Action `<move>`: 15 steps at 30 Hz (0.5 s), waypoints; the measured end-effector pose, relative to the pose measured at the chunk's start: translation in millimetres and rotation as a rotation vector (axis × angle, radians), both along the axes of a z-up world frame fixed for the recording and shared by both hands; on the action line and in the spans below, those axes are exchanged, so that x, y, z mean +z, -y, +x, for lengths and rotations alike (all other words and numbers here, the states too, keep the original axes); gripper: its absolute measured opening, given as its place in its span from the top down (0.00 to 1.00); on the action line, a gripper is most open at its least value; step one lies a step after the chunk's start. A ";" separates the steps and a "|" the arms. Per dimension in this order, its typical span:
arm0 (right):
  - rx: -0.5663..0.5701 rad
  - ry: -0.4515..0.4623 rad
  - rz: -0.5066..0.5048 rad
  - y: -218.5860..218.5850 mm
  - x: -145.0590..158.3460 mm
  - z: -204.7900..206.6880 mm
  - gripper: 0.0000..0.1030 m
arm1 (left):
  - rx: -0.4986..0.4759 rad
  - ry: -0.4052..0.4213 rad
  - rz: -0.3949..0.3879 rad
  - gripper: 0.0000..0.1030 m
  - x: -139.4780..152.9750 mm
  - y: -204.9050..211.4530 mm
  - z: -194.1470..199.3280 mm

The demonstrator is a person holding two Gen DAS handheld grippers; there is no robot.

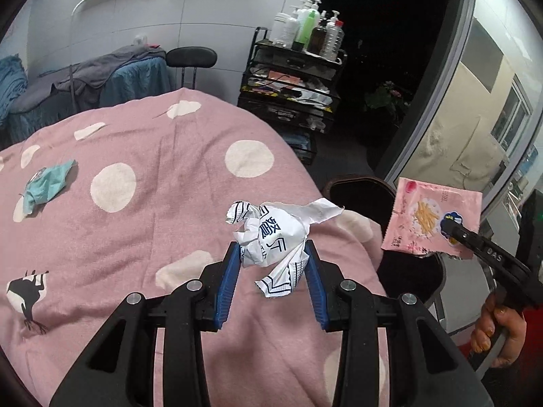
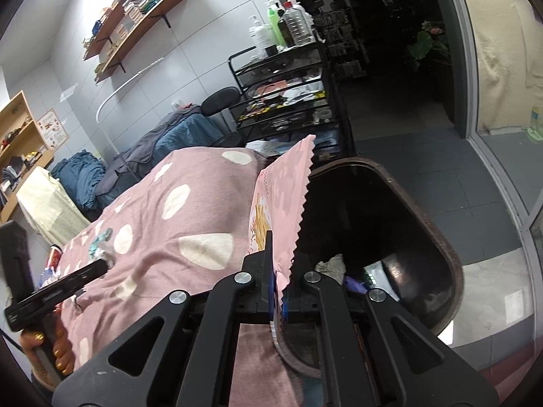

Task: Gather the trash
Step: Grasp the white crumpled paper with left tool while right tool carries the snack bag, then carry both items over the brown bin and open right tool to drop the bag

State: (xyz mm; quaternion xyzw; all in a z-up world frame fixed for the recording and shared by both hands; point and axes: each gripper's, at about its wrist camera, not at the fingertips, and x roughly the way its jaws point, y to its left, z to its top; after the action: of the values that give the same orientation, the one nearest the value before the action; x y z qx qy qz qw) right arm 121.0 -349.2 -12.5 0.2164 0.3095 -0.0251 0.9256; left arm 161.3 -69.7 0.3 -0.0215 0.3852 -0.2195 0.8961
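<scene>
Trash bin (image 2: 437,237) with rags inside; right tool (image 2: 276,254) clamping pink wrapper (image 2: 288,203), left tool (image 1: 271,251) clamping crumpled paper (image 1: 271,234).

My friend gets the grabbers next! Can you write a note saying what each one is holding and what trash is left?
Left gripper: shut on the crumpled white paper, lifted off the pink blanket.
Right gripper: shut on the pink snack wrapper, held beside the dark bin.
Done: both pieces picked up; some trash already lies in the bin.
Left: drop both in, then fetch the teal scrap on the blanket.
</scene>
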 end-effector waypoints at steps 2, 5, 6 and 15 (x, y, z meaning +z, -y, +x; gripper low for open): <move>-0.028 -0.014 -0.026 5.7 -3.4 -2.7 0.96 | -0.034 0.013 0.011 0.63 1.6 13.8 -7.3; -0.064 -0.040 -0.055 14.3 -8.7 -3.7 0.96 | -0.088 0.020 0.017 0.63 1.2 32.5 -15.8; -0.076 -0.049 -0.063 17.2 -11.0 -4.1 0.96 | -0.103 0.018 0.014 0.63 0.6 36.4 -18.9; -0.107 -0.165 -0.081 40.9 -48.9 5.5 0.96 | -0.202 0.016 0.054 0.63 -9.2 79.4 -31.1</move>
State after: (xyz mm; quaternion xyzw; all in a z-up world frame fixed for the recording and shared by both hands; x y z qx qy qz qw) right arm 126.5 -390.1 -61.4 0.1923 0.3715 -0.1047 0.9022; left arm 130.2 -149.1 -8.9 0.0435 0.3838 -0.2987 0.8727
